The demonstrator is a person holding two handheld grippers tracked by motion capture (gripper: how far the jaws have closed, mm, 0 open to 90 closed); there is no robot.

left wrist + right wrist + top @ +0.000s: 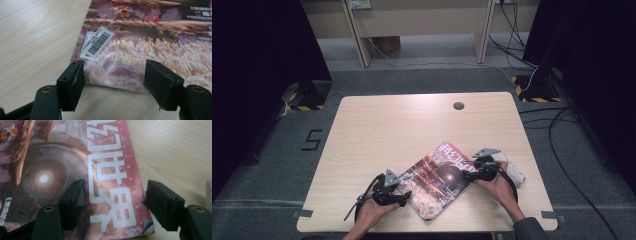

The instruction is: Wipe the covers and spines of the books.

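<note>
While the magazine (439,180) lies flat on the wooden table (402,125) at about five o'clock from the table's middle, parts of it are covered in the high view: the left gripper (404,197) overlaps its near-left edge and the right gripper (468,175) sits over its right side. Both gripper views cut the cover off at the frame, so its printed lines are too small or blurred to read. A white rolled thing (513,172) at three o'clock from the magazine is half hidden behind the right hand (498,185); what it is cannot be told.

In the left gripper view the left gripper (115,81) stands wide apart, straddling the magazine's lower edge beside a barcode sticker (98,43), clamping nothing. In the right gripper view the right gripper (115,202) is likewise spread wide above the large white title characters (112,185), its pads off the cover.
</note>
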